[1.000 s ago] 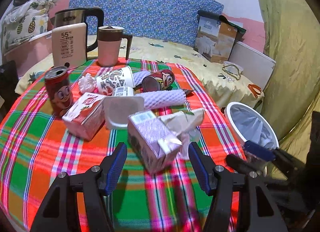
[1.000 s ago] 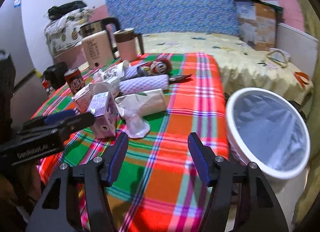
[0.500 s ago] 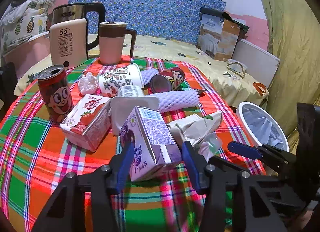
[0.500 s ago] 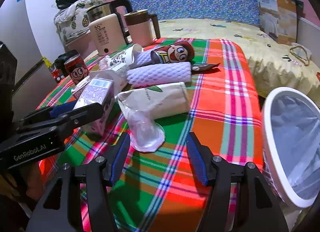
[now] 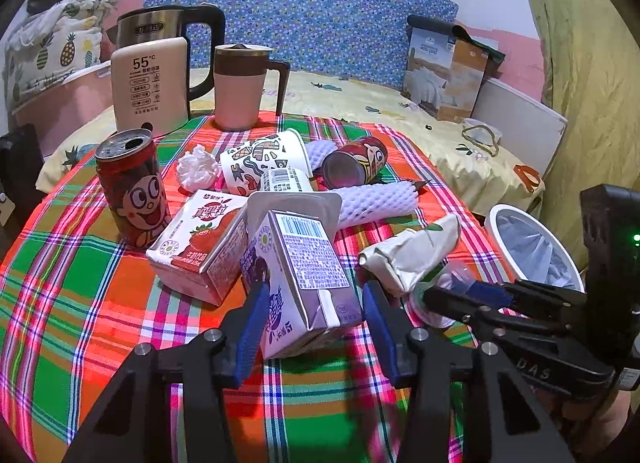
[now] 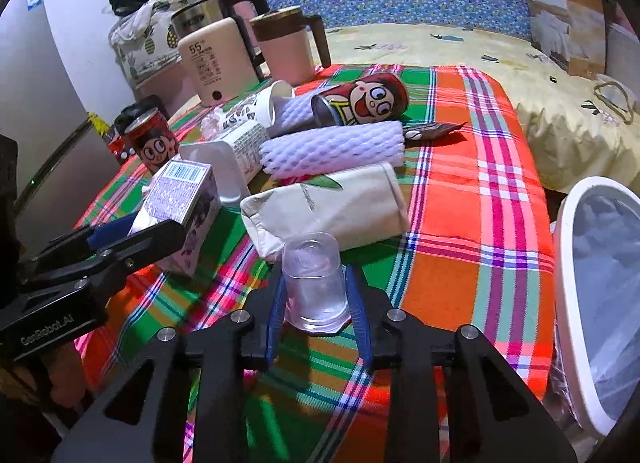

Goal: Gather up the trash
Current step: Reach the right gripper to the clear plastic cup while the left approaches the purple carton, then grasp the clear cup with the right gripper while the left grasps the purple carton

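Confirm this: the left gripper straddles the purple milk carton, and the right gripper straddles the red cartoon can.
One error: the right gripper straddles a clear plastic cup, not a can, as the right wrist view shows. The left gripper does straddle the purple milk carton.

Left claw [image 5: 312, 315] spread wide; right claw [image 6: 318, 313] nearly closed.

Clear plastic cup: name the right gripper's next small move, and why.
Probably lift the clear plastic cup and carry it right to the white bin: the right gripper is shut on its sides, and the bin stands open beside the table.
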`<move>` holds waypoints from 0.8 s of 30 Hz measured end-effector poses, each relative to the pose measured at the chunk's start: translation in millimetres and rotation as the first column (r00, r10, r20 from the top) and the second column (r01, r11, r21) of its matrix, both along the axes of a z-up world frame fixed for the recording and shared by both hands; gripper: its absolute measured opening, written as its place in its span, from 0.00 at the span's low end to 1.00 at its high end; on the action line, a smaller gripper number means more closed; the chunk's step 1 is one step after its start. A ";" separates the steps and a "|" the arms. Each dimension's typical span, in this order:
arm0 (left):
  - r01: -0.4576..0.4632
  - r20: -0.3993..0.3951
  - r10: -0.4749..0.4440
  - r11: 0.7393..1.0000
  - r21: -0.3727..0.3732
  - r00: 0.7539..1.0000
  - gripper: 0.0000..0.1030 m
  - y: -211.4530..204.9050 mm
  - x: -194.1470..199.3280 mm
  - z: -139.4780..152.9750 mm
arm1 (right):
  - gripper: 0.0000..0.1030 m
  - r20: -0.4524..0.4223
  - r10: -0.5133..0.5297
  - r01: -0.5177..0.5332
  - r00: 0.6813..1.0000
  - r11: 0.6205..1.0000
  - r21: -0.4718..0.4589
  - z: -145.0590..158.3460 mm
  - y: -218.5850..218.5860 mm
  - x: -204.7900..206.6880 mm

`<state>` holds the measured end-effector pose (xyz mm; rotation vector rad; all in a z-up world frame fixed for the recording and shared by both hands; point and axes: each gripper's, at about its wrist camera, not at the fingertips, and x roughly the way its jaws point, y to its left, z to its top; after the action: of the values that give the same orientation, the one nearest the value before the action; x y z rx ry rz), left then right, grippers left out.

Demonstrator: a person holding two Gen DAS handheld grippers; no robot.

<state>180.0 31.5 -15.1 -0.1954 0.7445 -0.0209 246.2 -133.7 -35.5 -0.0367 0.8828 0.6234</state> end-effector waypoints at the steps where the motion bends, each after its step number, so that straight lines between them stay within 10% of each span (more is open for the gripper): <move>1: -0.002 -0.002 0.002 1.000 -0.002 1.000 0.47 0.0 -1.1 0.6 | 0.31 0.005 -0.003 0.003 1.000 1.000 0.006 1.4 -2.7 -1.5; 24: -0.103 0.039 0.101 0.993 0.050 0.994 0.36 -12.4 -11.1 8.7 | 0.31 0.073 -0.069 0.064 0.995 0.995 0.079 18.5 -40.9 -7.9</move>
<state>168.9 19.1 -6.3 -0.1828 0.6977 0.0916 238.3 -174.6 -17.0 0.0377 0.7829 0.5894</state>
